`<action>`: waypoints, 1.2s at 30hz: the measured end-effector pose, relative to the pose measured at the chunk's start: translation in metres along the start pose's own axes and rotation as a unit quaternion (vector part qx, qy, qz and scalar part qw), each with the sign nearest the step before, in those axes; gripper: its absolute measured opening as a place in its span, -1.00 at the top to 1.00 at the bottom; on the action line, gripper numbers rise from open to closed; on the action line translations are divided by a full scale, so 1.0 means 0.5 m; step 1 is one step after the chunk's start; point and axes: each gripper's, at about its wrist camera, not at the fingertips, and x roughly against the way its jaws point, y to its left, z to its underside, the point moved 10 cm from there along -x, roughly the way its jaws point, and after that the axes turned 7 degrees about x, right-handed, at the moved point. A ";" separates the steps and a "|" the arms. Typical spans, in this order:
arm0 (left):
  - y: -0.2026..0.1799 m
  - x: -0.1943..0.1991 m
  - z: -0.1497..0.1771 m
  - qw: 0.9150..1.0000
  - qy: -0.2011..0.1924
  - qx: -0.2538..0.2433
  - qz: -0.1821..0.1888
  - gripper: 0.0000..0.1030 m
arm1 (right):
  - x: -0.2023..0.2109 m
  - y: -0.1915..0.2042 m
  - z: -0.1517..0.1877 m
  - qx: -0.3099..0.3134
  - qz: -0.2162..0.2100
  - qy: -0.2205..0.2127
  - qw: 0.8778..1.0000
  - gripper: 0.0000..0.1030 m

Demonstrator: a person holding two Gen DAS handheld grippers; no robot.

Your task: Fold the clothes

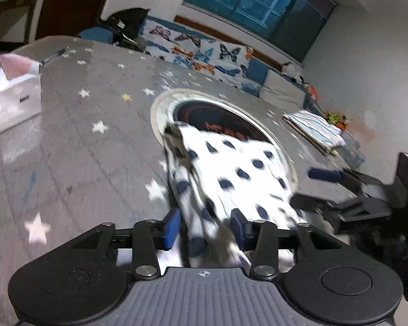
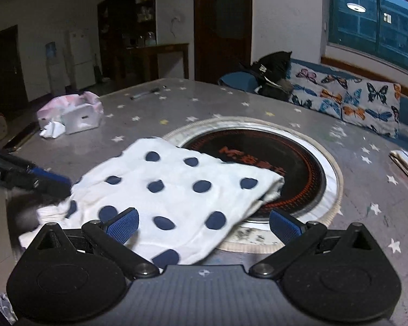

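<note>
Draping across the table [image 2: 176, 103] and half over its round cooktop [image 2: 285, 152], the spotted cloth [image 2: 182, 187] looks soft and light — bunched between the left gripper's [image 1: 205, 226] fingers, the right gripper [image 2: 204, 221] spread wide — best pinched at corners.

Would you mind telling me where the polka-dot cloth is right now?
The polka-dot cloth lies mid-table, its far corner over the round burner, in the right wrist view; the left gripper holds its near end.
</note>
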 end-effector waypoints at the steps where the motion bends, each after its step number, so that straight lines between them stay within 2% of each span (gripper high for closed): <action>1: -0.002 0.002 0.005 1.000 0.003 -0.001 0.002 0.03 | 0.004 0.005 -0.003 0.002 -0.003 -0.004 1.000 -1.00; 8: -0.019 0.014 0.037 1.000 0.026 -0.005 0.016 0.06 | 0.020 0.015 -0.014 -0.018 -0.011 -0.023 0.999 -1.00; 16: -0.069 -0.010 0.067 0.997 0.058 -0.015 0.055 0.04 | 0.051 -0.005 -0.005 -0.038 0.003 -0.034 0.999 -1.00; 19: -0.077 -0.007 0.067 0.996 0.060 -0.024 0.056 -0.01 | 0.061 -0.012 0.001 -0.043 0.008 -0.033 0.998 -1.00; 23: -0.063 0.013 0.054 0.998 0.043 -0.031 0.032 -0.16 | 0.072 -0.018 0.003 -0.050 0.010 -0.038 0.998 -1.00; 26: -0.051 0.026 0.047 0.999 0.033 -0.034 0.014 -0.18 | 0.073 -0.019 0.003 -0.057 0.009 -0.042 0.997 -1.00; 30: -0.040 0.016 0.065 0.998 0.054 -0.031 0.010 -0.18 | 0.073 -0.013 0.002 -0.054 0.004 -0.044 0.998 -1.00; 36: -0.090 -0.021 0.089 0.995 0.076 -0.060 0.033 -0.15 | 0.086 -0.018 -0.002 -0.055 0.009 -0.052 0.997 -1.00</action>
